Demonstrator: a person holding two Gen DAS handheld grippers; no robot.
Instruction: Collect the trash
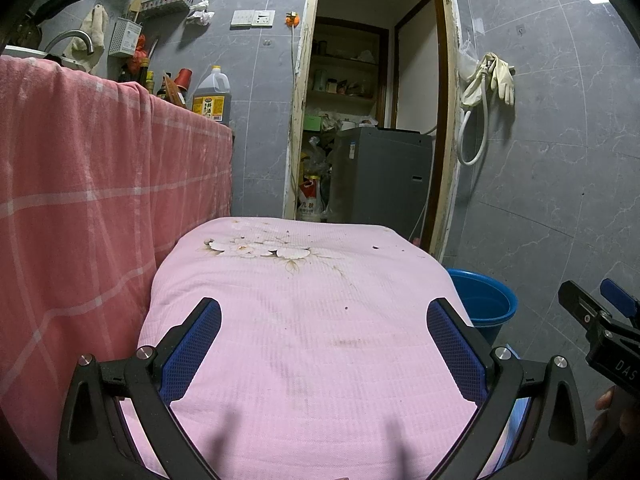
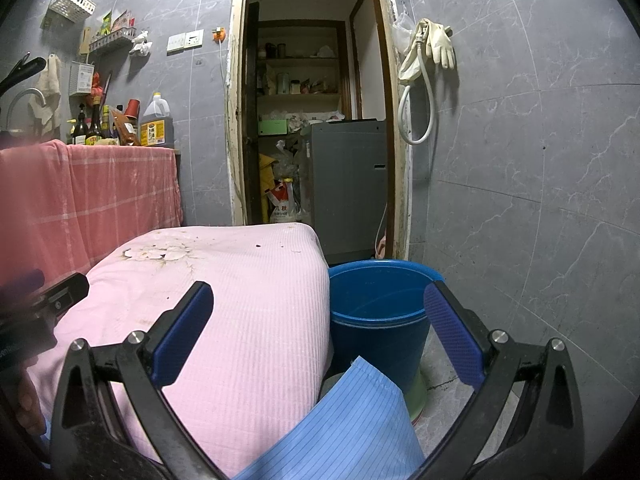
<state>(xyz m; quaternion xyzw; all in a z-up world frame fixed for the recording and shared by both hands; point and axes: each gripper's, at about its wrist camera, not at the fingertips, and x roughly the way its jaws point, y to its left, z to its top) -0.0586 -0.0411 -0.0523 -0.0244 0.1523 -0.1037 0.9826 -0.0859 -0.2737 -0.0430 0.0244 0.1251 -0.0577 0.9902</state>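
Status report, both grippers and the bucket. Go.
Left gripper open, empty, over pink cloth. Right gripper open, empty. Blue bucket beside cloth, looks empty. No trash visible.

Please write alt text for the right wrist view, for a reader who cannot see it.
The open right claw hovers over a pink cloth-covered surface and a blue bucket beside it, holding nothing. Behind is a grey tiled wall with an open doorway.

Before me: cloth-covered tabletop. Bucket on the floor just beside its right edge. Draped counter to my left, bottles on it. Doorway behind, an appliance inside it.
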